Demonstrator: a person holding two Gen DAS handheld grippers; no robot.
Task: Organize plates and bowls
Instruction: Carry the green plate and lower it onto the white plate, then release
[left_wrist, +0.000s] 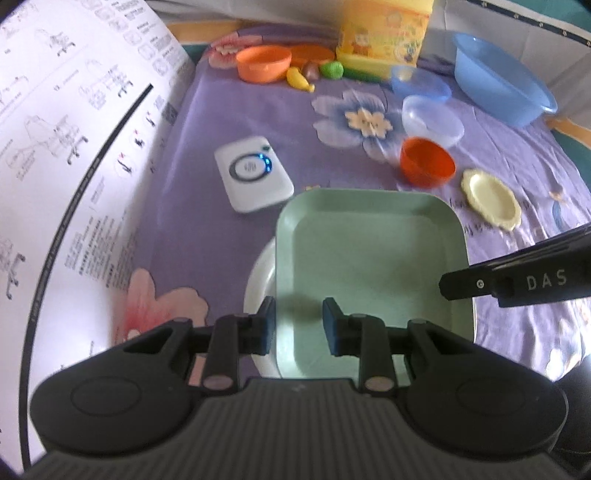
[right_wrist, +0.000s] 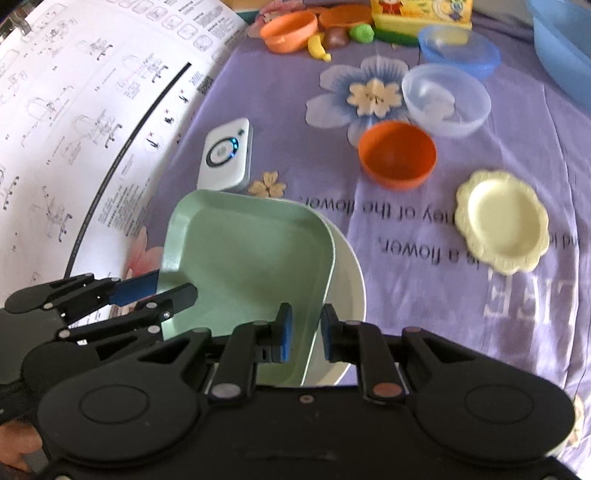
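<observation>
While the left gripper (left_wrist: 298, 325) straddles the near left rim of the green square plate (left_wrist: 369, 258), its jaws stand narrowly apart with one blue pad outside the rim and the other over the plate's floor; whether the pads actually press the rim cannot be told in the left wrist view. The green plate sits on top of a white round plate (left_wrist: 258, 280), which peeks out at its left side. It has no marked long axis; its sides run roughly straight away from the camera. The right gripper's finger (left_wrist: 517, 284), marked "DAS", reaches in from the right and overlaps the plate's right rim. Farther off on the purple flowered cloth (left_wrist: 207, 122) stand an orange bowl (left_wrist: 426, 162), a clear bowl (left_wrist: 432, 120), a pale blue bowl (left_wrist: 421, 83) and a large blue basin (left_wrist: 502, 77), with a cream scalloped plate (left_wrist: 491, 199) to the right. A white device (left_wrist: 253, 173) lies left of centre beside a printed instruction sheet (left_wrist: 74, 147).

From the right wrist view, the right gripper (right_wrist: 306, 332) has its jaws slightly apart around the green square plate's (right_wrist: 243, 258) right edge, one pad on each side. The plate is tilted, its right edge lifted off the white round plate (right_wrist: 347, 280) beneath, one corner pointing away toward the white device (right_wrist: 227, 155). The left gripper (right_wrist: 162, 291) holds the plate's left rim between its fingers. The orange bowl (right_wrist: 397, 155) and cream scalloped plate (right_wrist: 502, 221) lie well apart, beyond and to the right.
</observation>
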